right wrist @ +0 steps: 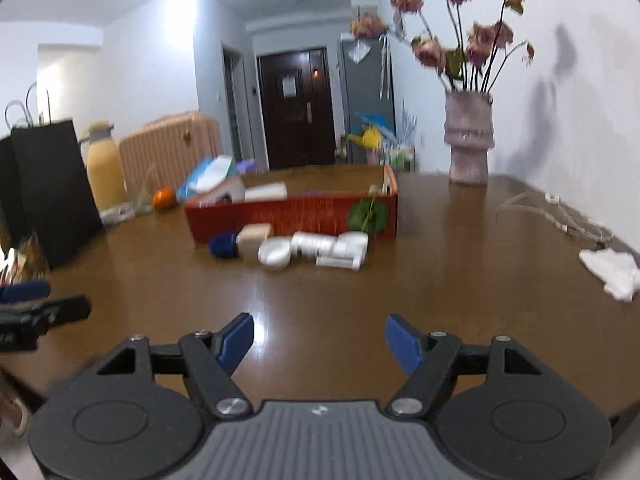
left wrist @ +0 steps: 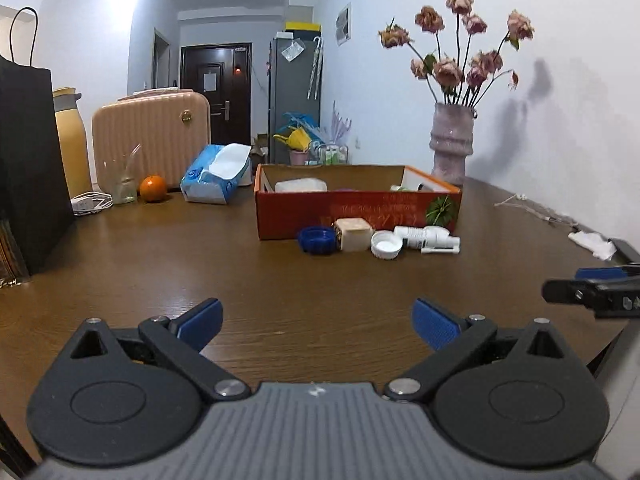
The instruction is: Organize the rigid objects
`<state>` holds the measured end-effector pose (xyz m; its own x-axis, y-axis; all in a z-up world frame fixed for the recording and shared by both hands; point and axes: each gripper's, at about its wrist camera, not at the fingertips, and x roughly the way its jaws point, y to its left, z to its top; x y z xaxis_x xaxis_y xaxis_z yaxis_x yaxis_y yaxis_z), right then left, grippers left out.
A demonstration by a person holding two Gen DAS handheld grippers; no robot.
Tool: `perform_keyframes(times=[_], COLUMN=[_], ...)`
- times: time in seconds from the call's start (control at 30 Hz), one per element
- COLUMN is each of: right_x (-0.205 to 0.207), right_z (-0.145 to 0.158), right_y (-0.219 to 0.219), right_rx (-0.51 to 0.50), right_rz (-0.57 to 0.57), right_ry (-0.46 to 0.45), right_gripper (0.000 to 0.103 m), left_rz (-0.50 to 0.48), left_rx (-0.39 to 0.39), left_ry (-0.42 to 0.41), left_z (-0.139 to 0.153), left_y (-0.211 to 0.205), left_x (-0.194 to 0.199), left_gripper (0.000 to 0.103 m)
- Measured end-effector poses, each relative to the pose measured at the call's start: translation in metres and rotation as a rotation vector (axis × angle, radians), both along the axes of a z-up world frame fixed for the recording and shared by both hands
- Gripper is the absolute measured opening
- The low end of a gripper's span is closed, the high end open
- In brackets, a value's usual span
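Note:
An orange cardboard box (left wrist: 356, 211) (right wrist: 296, 214) stands on the brown table and holds a few pale items. In front of it lie a blue cap (left wrist: 317, 240) (right wrist: 224, 244), a beige block (left wrist: 354, 233) (right wrist: 254, 238), a white lid (left wrist: 386, 245) (right wrist: 275, 254) and a white spray bottle (left wrist: 430, 238) (right wrist: 336, 249). My left gripper (left wrist: 318, 322) is open and empty, well short of these items. My right gripper (right wrist: 320, 340) is open and empty too, near the table's front edge. The right gripper's finger (left wrist: 592, 290) shows at the right edge of the left wrist view.
A black paper bag (left wrist: 28, 168) (right wrist: 56, 188), a yellow flask (left wrist: 72, 144), a glass (left wrist: 122, 180), an orange (left wrist: 153, 189), a tissue pack (left wrist: 216, 176) and a pink suitcase (left wrist: 152, 136) line the left and back. A vase of dried flowers (left wrist: 452, 140) (right wrist: 469, 140), cables (right wrist: 560, 212) and white tissue (right wrist: 612, 270) lie right.

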<state>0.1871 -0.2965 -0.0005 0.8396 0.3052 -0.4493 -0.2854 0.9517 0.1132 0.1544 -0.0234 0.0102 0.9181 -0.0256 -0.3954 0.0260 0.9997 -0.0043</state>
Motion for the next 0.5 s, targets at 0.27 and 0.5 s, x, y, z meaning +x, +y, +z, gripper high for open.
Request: perform_keyframes(times=[0.27,0.5], right_x=[0.004,0.040], right_z=[-0.004,-0.001], right_y=[-0.001,-0.005], right_rx=[-0.023,-0.031], right_rz=[-0.006,0.004], right_ry=[0.006,0.016], right_gripper=[0.071,0.069], left_rz=[-0.031,-0.046], left_rx=[-0.019,-0.036], left_ry=[0.028,0.056], left_z=[-0.007,-0.005], left_y=[-0.007,-0.005], left_x=[0.018,0.057], left_gripper=[0.103,0.103])
